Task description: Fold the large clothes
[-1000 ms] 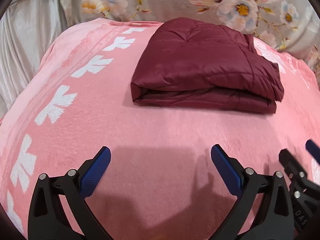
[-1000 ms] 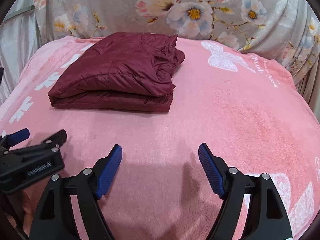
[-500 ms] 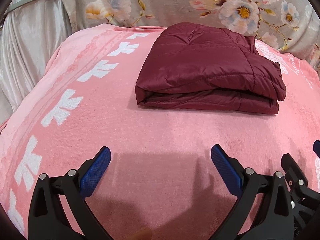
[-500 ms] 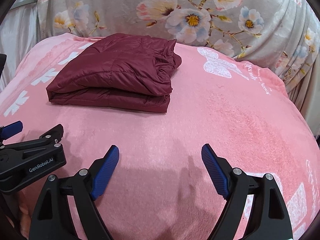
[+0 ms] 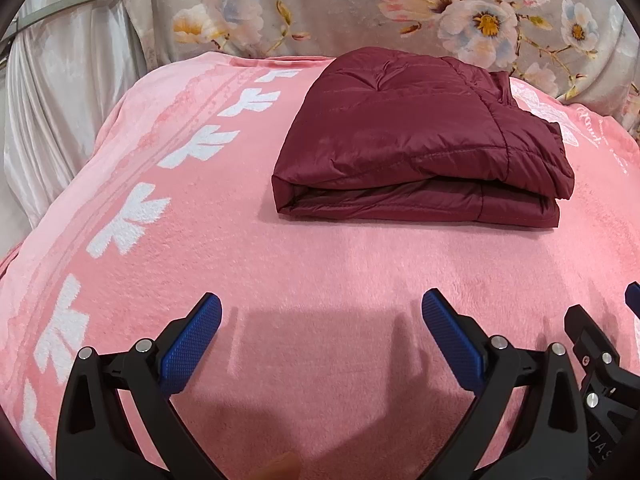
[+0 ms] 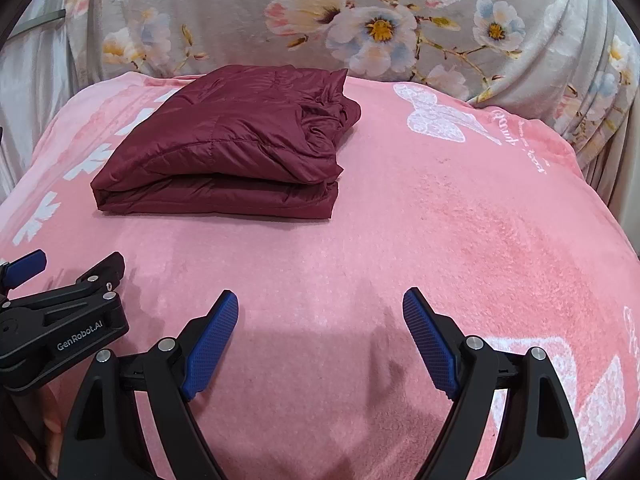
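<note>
**Folded jacket at rest; both grippers idle**

Little had moved since the earlier frames: only the left view had drifted slightly, and the maroon jacket (image 5: 420, 140) lay as before, folded, on the far part of the pink blanket (image 5: 320, 264), near the floral cloth (image 5: 320, 4). Left gripper (image 5: 320, 344) and right gripper (image 6: 320, 340) stood spread wide, empty, well short of it. Judged risk: the puffy upper layer could spring open or slide, its right end being bunched. Its long axis ran left-right, with the folded end to the left.
</note>
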`<state>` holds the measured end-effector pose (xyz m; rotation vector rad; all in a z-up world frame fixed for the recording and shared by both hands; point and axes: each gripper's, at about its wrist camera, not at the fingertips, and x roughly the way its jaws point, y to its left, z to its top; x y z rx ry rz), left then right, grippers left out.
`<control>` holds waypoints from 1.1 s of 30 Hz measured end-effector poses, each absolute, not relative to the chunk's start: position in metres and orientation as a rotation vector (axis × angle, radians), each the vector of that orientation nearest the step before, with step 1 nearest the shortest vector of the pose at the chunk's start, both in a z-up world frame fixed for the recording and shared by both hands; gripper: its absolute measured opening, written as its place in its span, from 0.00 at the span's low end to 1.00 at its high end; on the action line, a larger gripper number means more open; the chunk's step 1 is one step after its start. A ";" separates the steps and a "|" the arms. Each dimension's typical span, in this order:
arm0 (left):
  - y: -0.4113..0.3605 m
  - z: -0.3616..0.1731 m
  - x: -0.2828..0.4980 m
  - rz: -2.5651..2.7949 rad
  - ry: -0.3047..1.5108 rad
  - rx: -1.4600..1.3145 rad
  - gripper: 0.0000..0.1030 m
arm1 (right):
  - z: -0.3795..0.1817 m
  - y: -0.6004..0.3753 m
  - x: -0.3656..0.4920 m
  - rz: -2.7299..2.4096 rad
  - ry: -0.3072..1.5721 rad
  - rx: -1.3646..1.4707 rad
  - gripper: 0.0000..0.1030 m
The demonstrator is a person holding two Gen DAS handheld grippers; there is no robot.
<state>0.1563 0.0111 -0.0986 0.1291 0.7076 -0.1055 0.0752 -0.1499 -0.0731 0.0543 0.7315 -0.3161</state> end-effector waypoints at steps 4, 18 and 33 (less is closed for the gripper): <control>0.010 -0.097 0.154 -0.110 0.697 0.136 0.95 | -0.073 -0.147 0.076 -0.309 0.729 0.042 0.79; 0.005 -0.094 0.149 -0.119 0.668 0.154 0.95 | -0.072 -0.142 0.075 -0.301 0.722 0.024 0.79; 0.002 -0.094 0.148 -0.121 0.663 0.157 0.95 | -0.072 -0.141 0.075 -0.303 0.723 0.025 0.79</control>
